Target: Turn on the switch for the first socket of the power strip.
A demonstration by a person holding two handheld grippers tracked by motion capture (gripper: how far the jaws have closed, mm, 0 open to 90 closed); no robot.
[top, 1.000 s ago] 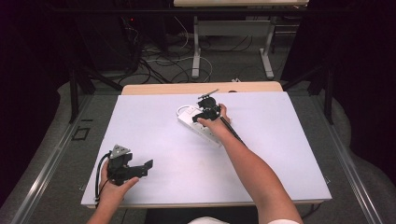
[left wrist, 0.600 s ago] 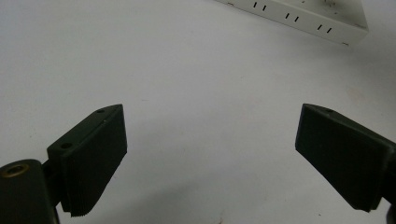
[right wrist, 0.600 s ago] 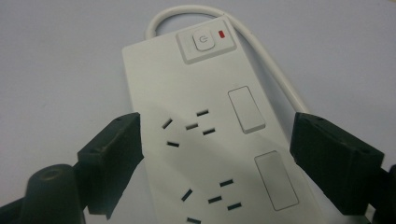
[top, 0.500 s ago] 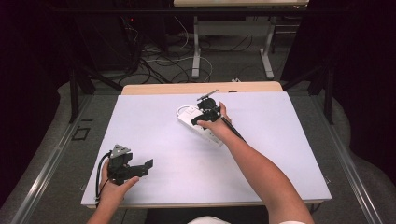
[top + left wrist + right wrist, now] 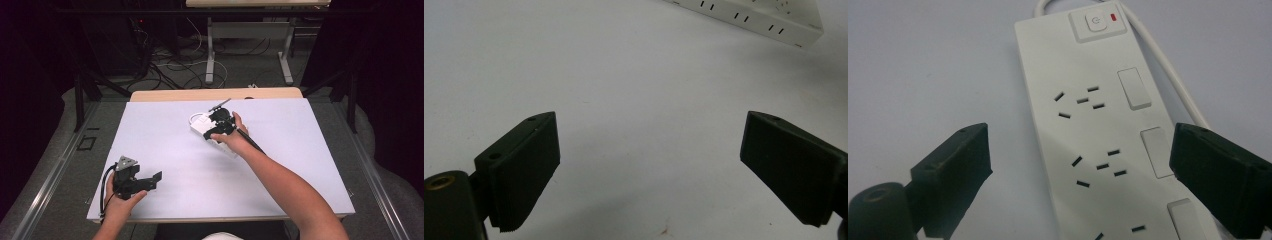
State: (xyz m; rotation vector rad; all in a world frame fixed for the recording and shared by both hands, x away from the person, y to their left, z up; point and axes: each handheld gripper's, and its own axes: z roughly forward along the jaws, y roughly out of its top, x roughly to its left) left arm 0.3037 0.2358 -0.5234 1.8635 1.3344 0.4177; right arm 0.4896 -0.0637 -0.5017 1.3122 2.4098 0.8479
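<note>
A white power strip lies flat near the middle of the white table, its switch with a red light at the far end. My right gripper hovers just over the strip. Its jaws have just been opening and now stand wide on either side without touching it. In the high view the right gripper covers part of the strip. My left gripper rests open near the table's front left with nothing between its jaws. From the left gripper the strip is far off.
The strip's white cord curves off its far end. A wooden tabletop edge borders the back of the white surface. Beyond it are desk legs and loose cables on the floor.
My right gripper has shifted slightly over the power strip. The left hand has stayed where it was.
</note>
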